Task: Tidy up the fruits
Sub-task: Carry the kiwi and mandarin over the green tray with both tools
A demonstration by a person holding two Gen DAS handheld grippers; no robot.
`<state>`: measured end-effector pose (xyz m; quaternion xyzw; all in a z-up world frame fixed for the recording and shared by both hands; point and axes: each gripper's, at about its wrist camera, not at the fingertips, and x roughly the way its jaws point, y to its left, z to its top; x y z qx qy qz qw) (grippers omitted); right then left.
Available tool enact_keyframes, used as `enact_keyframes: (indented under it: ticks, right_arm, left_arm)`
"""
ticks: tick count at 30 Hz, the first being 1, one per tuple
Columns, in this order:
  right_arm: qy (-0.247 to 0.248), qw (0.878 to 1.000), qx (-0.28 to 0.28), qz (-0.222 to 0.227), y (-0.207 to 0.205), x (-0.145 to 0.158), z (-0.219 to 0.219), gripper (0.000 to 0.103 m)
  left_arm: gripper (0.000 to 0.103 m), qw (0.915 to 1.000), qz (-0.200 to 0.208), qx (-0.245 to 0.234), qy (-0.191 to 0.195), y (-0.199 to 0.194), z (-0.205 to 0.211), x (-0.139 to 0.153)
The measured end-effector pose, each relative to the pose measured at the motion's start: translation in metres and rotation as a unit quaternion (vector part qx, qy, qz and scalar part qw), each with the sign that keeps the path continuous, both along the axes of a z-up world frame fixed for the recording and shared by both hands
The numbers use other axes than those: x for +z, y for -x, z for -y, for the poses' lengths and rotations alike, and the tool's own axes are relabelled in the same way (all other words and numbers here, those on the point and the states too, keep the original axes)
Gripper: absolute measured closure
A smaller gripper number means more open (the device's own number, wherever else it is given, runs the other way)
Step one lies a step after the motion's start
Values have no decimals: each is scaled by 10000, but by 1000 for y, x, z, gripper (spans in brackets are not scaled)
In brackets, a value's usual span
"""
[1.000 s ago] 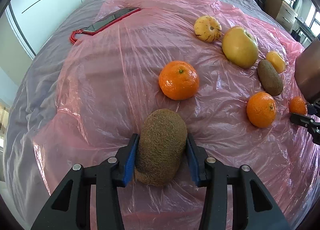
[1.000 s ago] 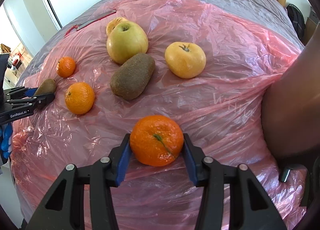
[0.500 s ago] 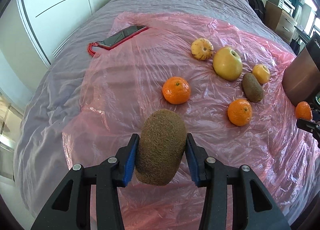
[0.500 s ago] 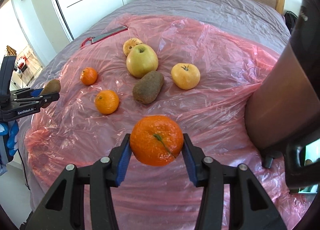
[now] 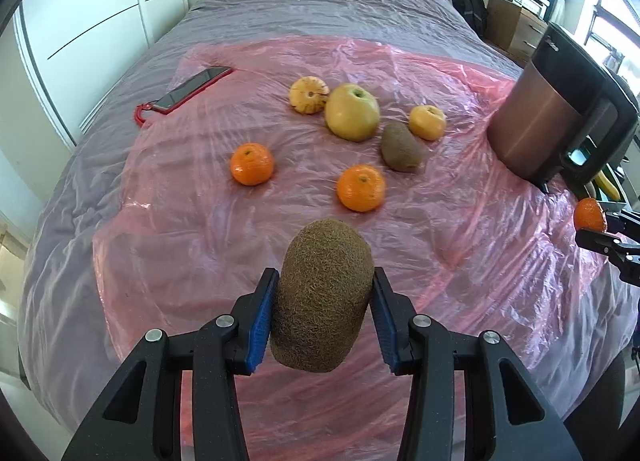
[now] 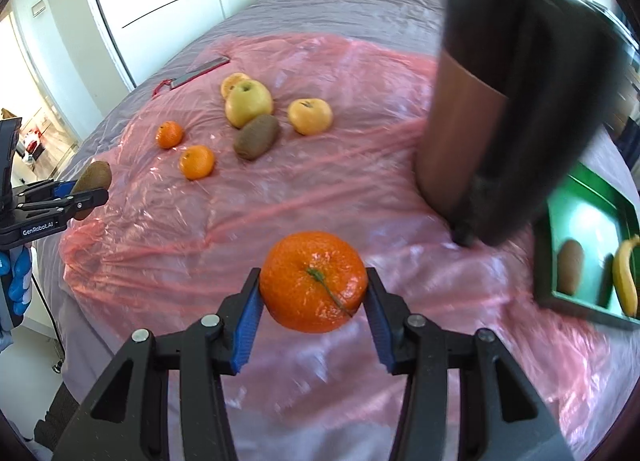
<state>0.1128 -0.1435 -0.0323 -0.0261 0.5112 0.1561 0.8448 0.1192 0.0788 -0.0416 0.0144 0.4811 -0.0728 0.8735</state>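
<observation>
Kiwi (image 5: 322,297) clamped in left gripper (image 5: 323,315), mandarin (image 6: 314,281) in right gripper (image 6: 313,313) — both above bare pink sheet (image 5: 460,245).

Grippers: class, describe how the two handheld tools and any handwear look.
Both the left gripper and right gripper have black angular plastic fingers with silver screws and ribbed blue pads. The left one's side reads "GenRobot.AI" in white. A blue glove shows beneath it.
</observation>
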Motion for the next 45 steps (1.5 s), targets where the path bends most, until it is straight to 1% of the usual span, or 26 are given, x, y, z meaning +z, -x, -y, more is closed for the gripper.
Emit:
enact_keyframes:
  ticks: [4, 11, 16, 20, 26, 33, 39, 45]
  right_arm:
    - [2, 9995, -311, 32, 18, 6, 39, 60]
    - [26, 9958, -901, 149, 44, 16, 110, 60]
    - [47, 9920, -1253, 167, 57, 16, 156, 60]
    - [41, 9884, -1509, 182, 66, 15, 193, 60]
    - [27, 9803, -1963, 225, 72, 13, 251, 60]
    - [131, 9694, -2418, 405, 64, 19, 317, 60]
    - [231, 9592, -2764, 544, 39, 21, 364, 60]
    - [339, 9524, -2994, 471, 11, 7, 398, 60]
  left_arm:
    - [63, 9997, 15, -210, 121, 10, 35, 8]
    - [63, 9966, -37, -784, 259, 28, 105, 19]
    - [63, 9908, -148, -1293, 372, 42, 162, 24]
    - [63, 9844, -258, -1671, 493, 49, 207, 29]
    - [63, 9748, -300, -2159, 474, 52, 270, 37]
    - [63, 9647, -319, -2575, 462, 38, 332, 47]
    - [63, 9563, -241, -2883, 420, 23, 386, 58]
    - [63, 9537, -170, -2976, 406, -5, 428, 62]
